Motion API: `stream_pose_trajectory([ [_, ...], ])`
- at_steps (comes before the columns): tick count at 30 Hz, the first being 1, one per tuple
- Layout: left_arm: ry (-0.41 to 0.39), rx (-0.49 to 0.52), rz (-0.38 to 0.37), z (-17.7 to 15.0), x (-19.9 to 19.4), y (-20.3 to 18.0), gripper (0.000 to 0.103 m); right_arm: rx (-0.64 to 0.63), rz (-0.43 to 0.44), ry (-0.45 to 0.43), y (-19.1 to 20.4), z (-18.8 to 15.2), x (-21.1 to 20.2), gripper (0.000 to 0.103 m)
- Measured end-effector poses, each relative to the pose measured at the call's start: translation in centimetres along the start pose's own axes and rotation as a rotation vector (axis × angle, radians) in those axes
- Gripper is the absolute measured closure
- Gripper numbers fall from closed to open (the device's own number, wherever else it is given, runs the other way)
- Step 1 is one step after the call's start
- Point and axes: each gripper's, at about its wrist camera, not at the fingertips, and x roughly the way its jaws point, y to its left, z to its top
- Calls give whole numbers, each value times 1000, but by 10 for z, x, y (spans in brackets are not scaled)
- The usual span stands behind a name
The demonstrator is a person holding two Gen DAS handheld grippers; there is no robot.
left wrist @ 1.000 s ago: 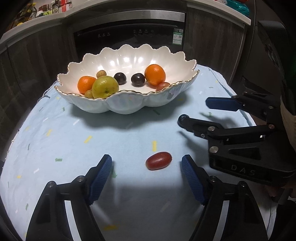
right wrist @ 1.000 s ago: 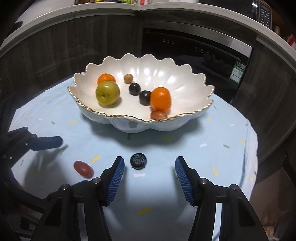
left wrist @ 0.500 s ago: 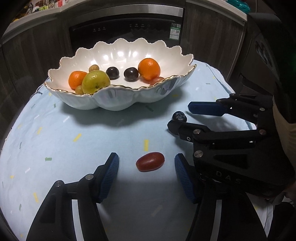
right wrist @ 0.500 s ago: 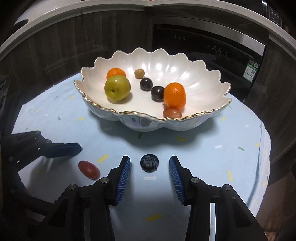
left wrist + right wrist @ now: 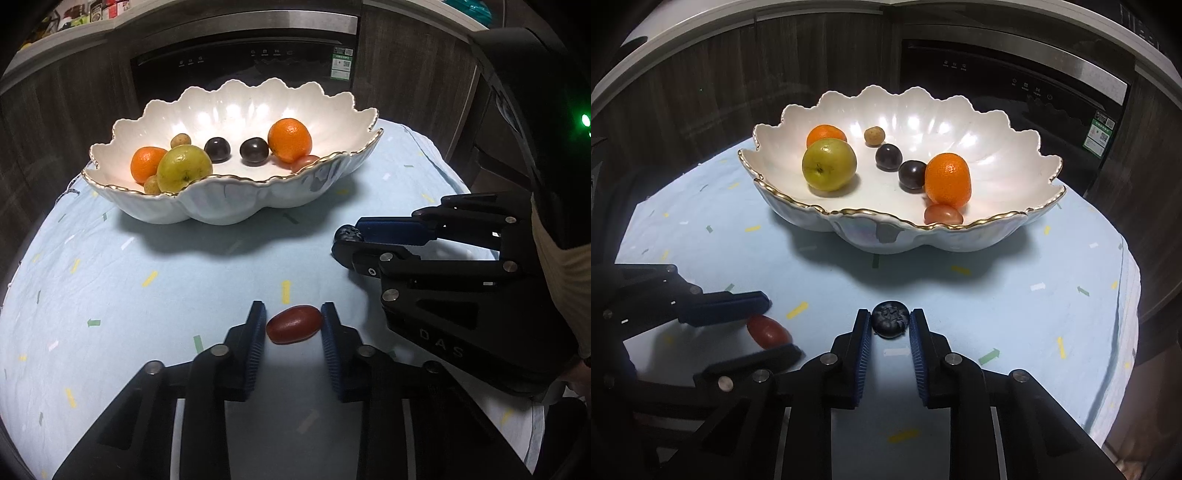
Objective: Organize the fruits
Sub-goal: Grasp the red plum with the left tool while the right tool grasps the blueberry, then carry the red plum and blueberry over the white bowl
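— How far along is the sorting?

— Most of it looks done, I'd say. The bowl (image 5: 1015, 225) already holds two oranges, a green apple (image 5: 829, 169), two dark plums and a few small pieces. Only two fruits sit out on the surface (image 5: 110, 295), in front of the bowl.

— And those two?

— The left tool (image 5: 293, 325) is closing on the red tomato (image 5: 294, 324), pads touching both its ends. The right tool (image 5: 889, 320) is clamped narrow on the blueberry (image 5: 890, 319). Both fruits rest on the cloth, neither lifted yet.

— So what's left?

— Carrying both into the bowl, I'd guess.
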Motion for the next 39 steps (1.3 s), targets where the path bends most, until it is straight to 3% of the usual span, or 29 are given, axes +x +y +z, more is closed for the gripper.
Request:
stream_pose_trajectory([
  [18,-26,-1,1,7,-16,8,76,23,-32,-36,0,3,-18,80],
  [39,-128,-6,-12,31,-76,35,75,73,-120,-128,32,33,-76,80],
])
